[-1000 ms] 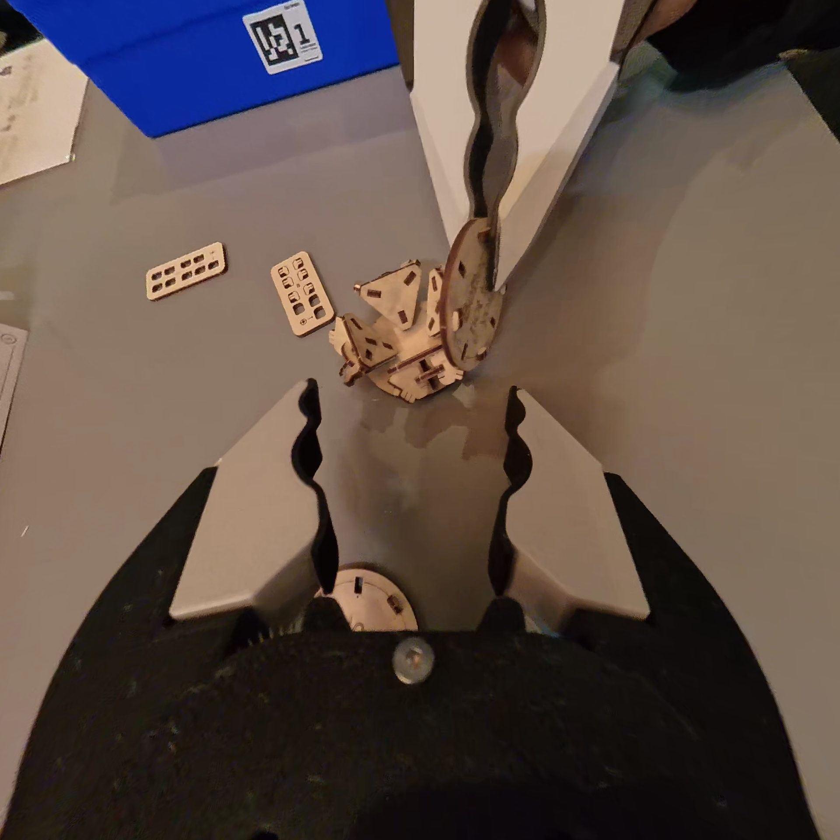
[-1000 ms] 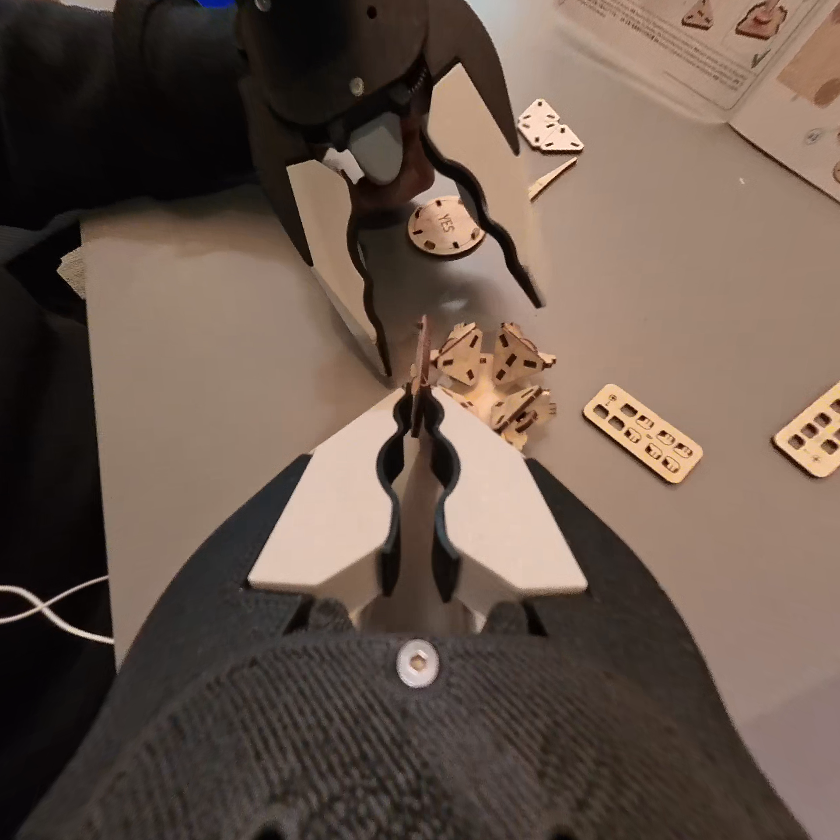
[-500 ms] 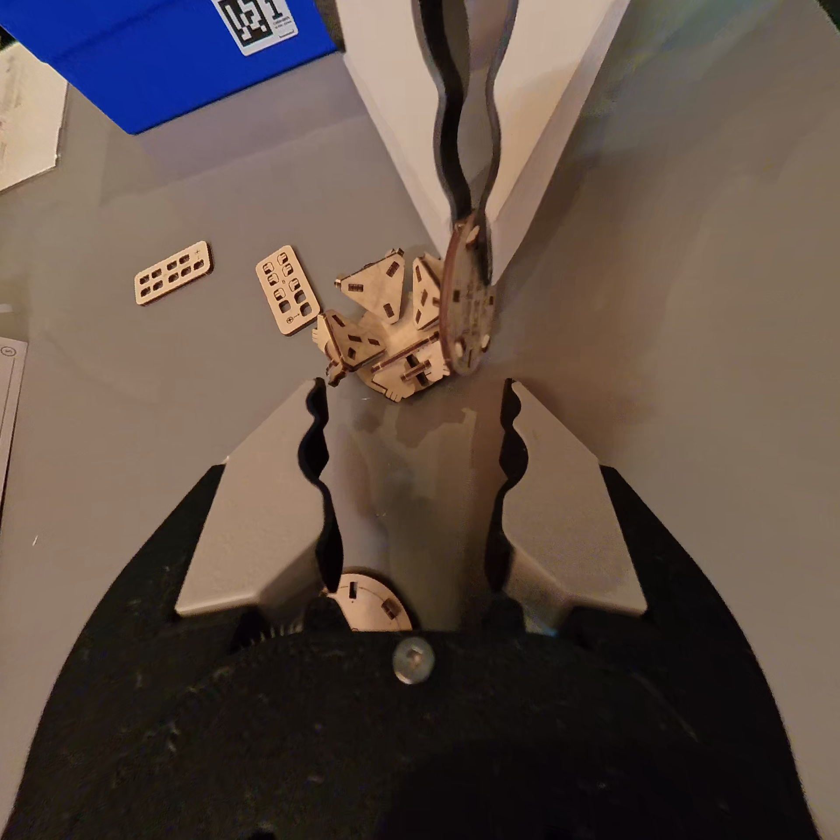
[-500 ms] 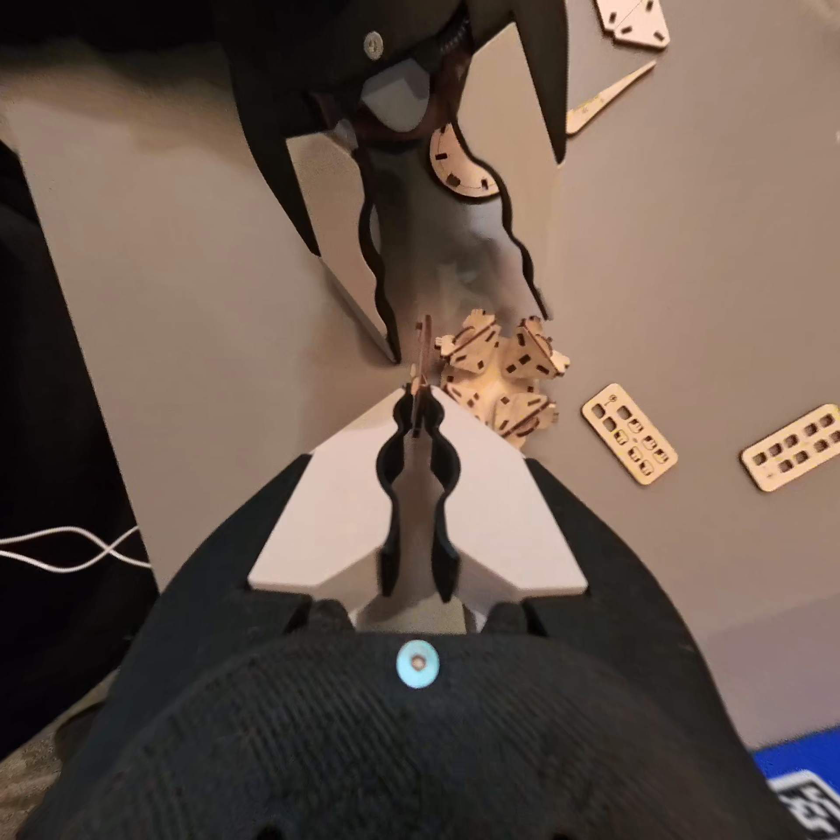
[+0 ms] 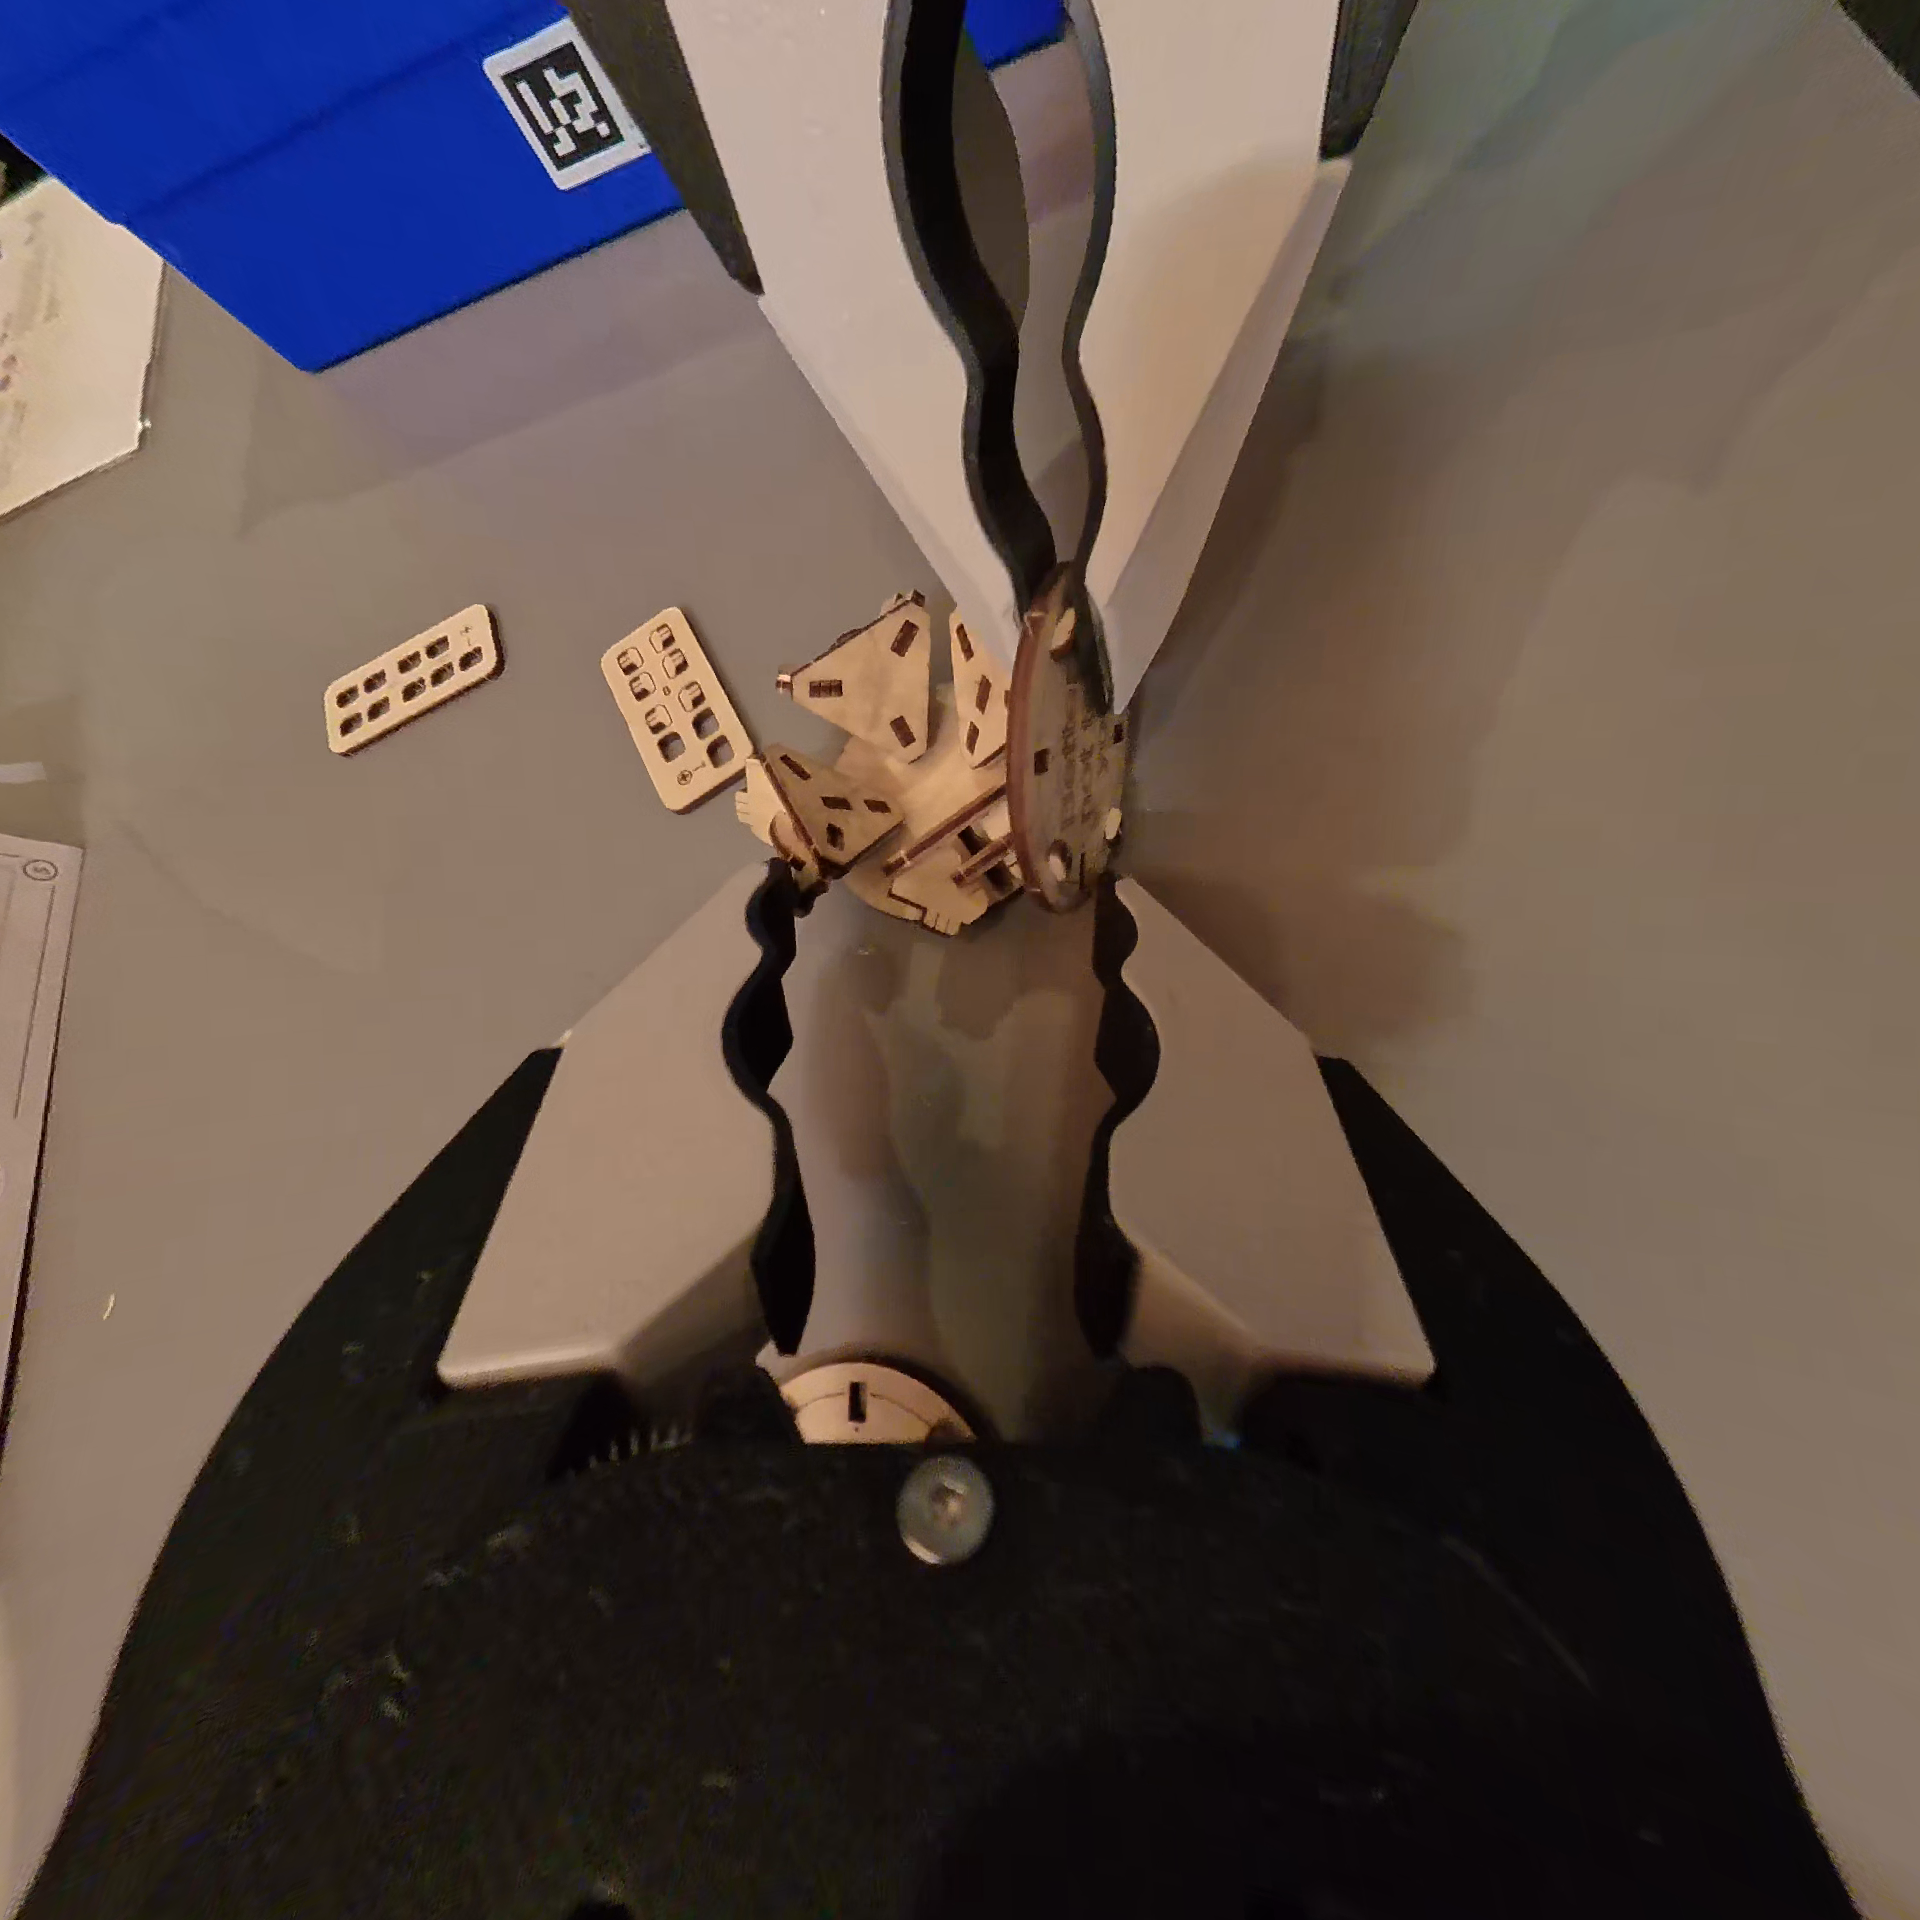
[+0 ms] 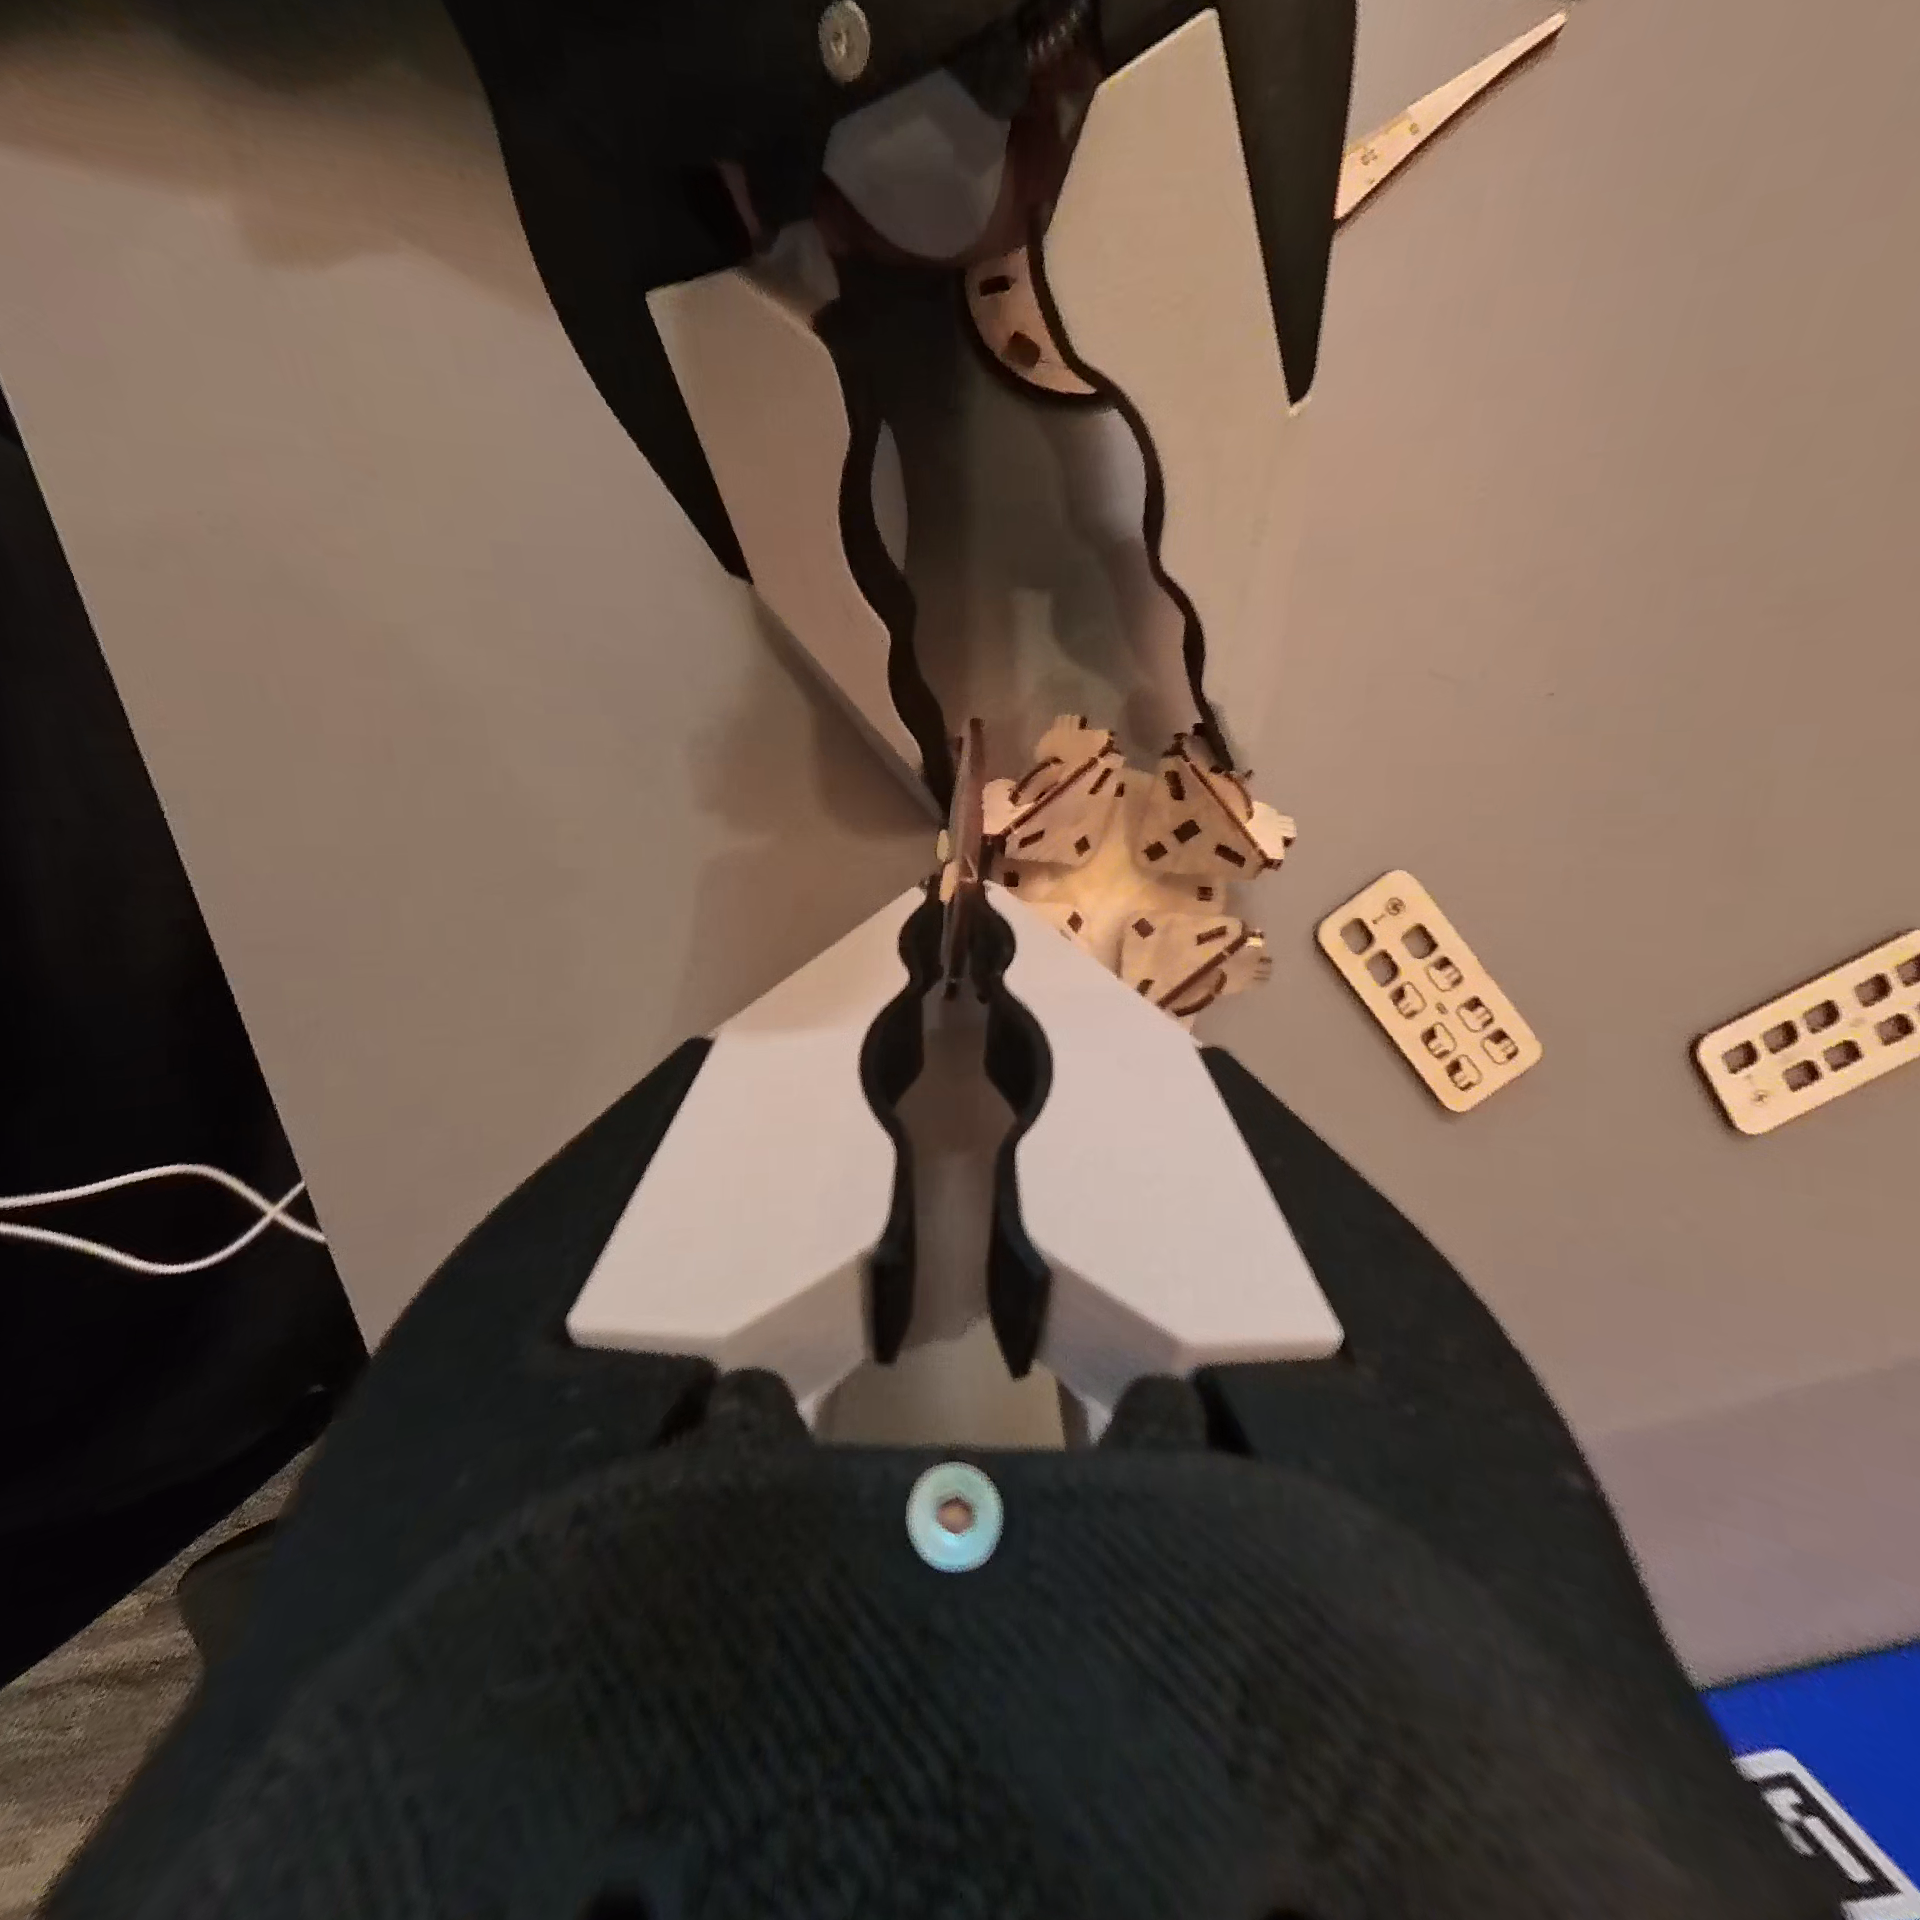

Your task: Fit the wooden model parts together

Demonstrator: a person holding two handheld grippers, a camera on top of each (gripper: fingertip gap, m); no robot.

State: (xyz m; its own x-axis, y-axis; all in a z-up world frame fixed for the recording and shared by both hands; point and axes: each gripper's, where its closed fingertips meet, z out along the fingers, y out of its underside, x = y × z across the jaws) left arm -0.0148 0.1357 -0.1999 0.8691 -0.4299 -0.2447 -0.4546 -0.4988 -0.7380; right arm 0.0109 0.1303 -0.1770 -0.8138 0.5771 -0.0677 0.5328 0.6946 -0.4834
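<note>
**Left wrist view.** The left gripper (image 5: 940, 888) is reaching low over the grey worktop (image 5: 1558, 727) with its fingers standing wide apart. Their tips are sitting at the two sides of a pale wooden assembly (image 5: 883, 769) of slotted triangular panels. One tip is meeting the corner of a panel, and the other is lying right against the lower rim of a wooden disc (image 5: 1065, 748) that is standing on edge at the assembly's side. Whether the tips are pressing or only touching cannot be told.

The right gripper (image 5: 1049, 582) is coming in from the far side, its fingers pinched together on the disc's upper edge. Two slotted wooden plates (image 5: 414, 677) (image 5: 675, 709) are lying flat just beside the assembly. A blue box (image 5: 312, 156) is standing well behind, and a second disc (image 5: 873, 1403) is showing under the gripper's body.

**Right wrist view.** The right gripper (image 6: 961, 925) is clamping the disc (image 6: 966, 821) edge-on, with both black pads pressing on its faces. The assembly (image 6: 1122, 852) is lying against the disc's side, bracketed by the other gripper's tips.

A thin part pinched this way seems best held square to the assembly. The wide fingers would do well to bear on solid panel edges, not on the small tabs, which look fragile.
</note>
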